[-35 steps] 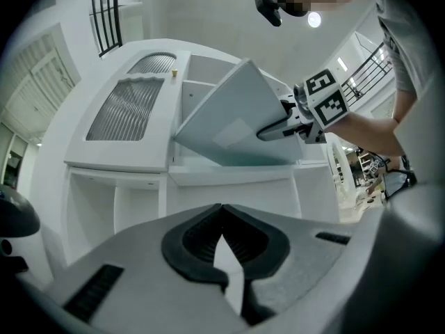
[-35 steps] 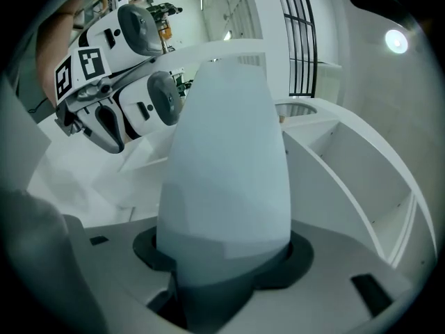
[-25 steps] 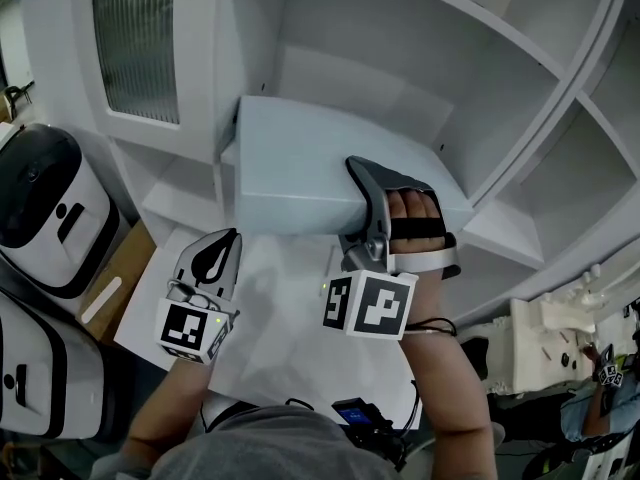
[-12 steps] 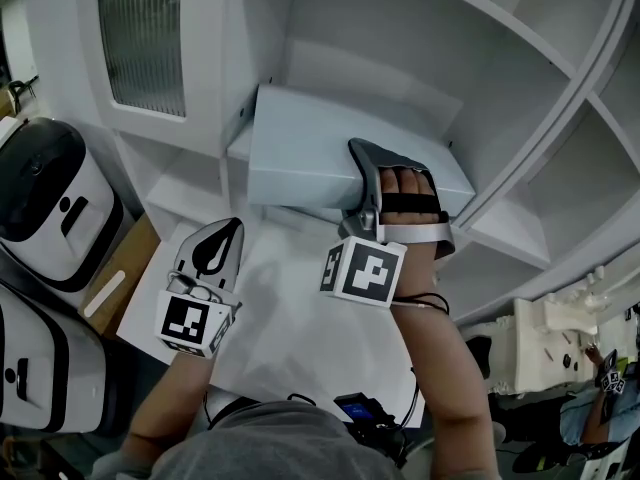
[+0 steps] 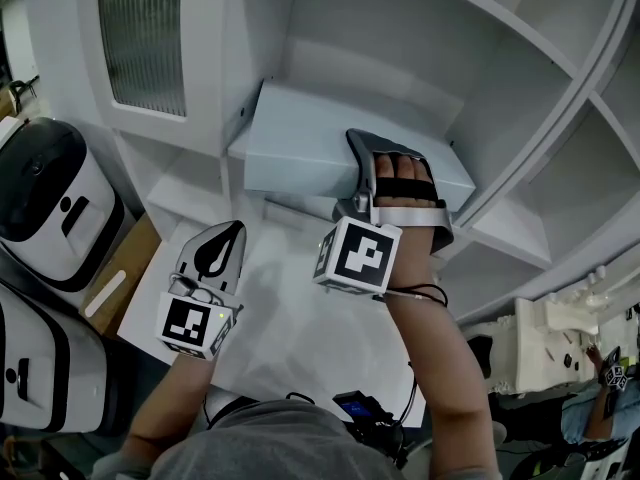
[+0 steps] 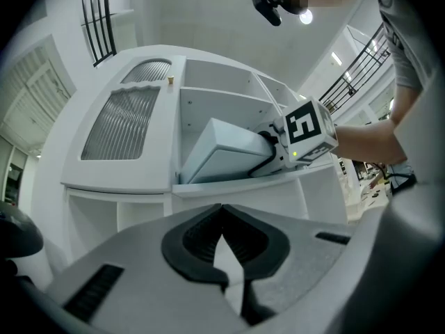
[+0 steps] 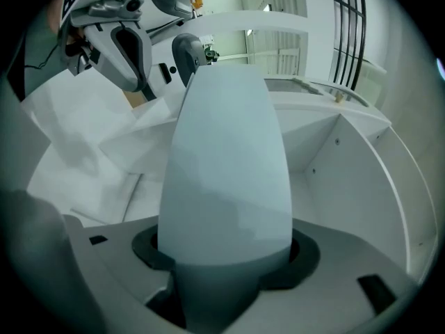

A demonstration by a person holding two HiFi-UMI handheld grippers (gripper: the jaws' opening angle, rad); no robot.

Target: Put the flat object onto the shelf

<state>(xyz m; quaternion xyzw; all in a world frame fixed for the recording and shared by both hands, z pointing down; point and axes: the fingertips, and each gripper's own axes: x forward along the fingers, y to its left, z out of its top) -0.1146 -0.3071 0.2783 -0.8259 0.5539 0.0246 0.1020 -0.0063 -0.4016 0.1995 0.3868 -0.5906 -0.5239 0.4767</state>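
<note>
A pale blue flat box [image 5: 300,148] lies tilted in the open compartment of a white shelf unit [image 5: 420,58], with its near edge sticking out over the shelf's front. My right gripper [image 5: 358,183] is shut on that near edge; in the right gripper view the box [image 7: 226,165] fills the space between the jaws. My left gripper [image 5: 215,250] hangs lower left, shut and holding nothing, its tips meeting [image 6: 222,218]. From the left gripper view the box [image 6: 222,152] and the right gripper's marker cube [image 6: 306,127] show inside the compartment.
A ribbed-glass cabinet door [image 5: 140,38] stands left of the compartment. Below the shelf lies a crumpled white sheet [image 5: 290,313]. A white and black machine [image 5: 40,208] and a cardboard piece [image 5: 120,278] sit at the left. More shelf compartments [image 5: 580,158] open to the right.
The right gripper has pushed the flat box up and deeper into the shelf compartment. The left gripper has hardly moved.
</note>
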